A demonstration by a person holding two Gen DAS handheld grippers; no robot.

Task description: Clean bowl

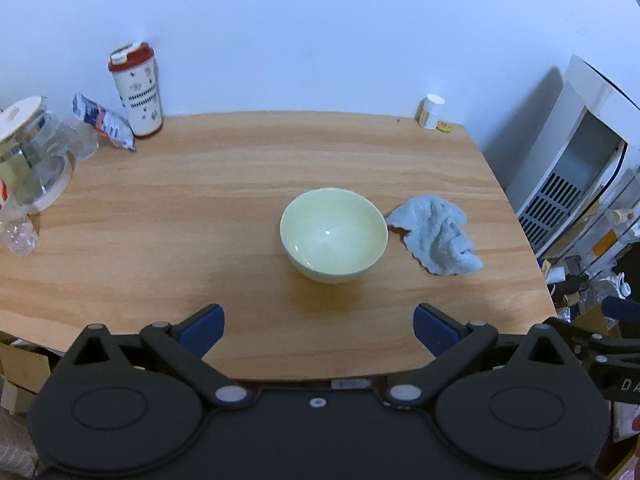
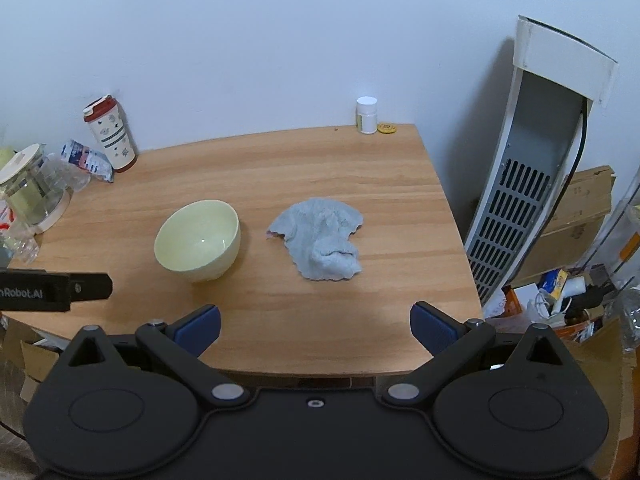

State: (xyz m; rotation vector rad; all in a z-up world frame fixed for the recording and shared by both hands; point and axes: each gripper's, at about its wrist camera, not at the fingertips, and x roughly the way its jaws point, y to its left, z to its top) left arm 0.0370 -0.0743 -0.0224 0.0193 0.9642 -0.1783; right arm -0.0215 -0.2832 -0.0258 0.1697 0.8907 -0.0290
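Observation:
A pale green bowl (image 1: 334, 236) (image 2: 199, 240) stands upright and looks empty on the wooden table (image 1: 180, 216) (image 2: 320, 168). Just to its right lies a crumpled light blue cloth (image 1: 438, 238) (image 2: 322, 242), apart from the bowl. My left gripper (image 1: 318, 330) is open above the table's near edge, well short of the bowl, with nothing between its blue pads. My right gripper (image 2: 316, 328) is also open and empty, near the front edge, short of the cloth. Part of the left gripper's black body (image 2: 52, 286) shows at the left of the right wrist view.
At the back left stand a red-lidded tumbler (image 1: 138, 90) (image 2: 112, 140), a snack packet (image 1: 104, 120), a glass jar with a white lid (image 1: 28, 152) and crinkled plastic (image 1: 18, 236). A white pill bottle (image 1: 432, 111) (image 2: 367, 115) sits at the back right. A white tower appliance (image 2: 532, 184) and clutter stand beyond the table's right edge.

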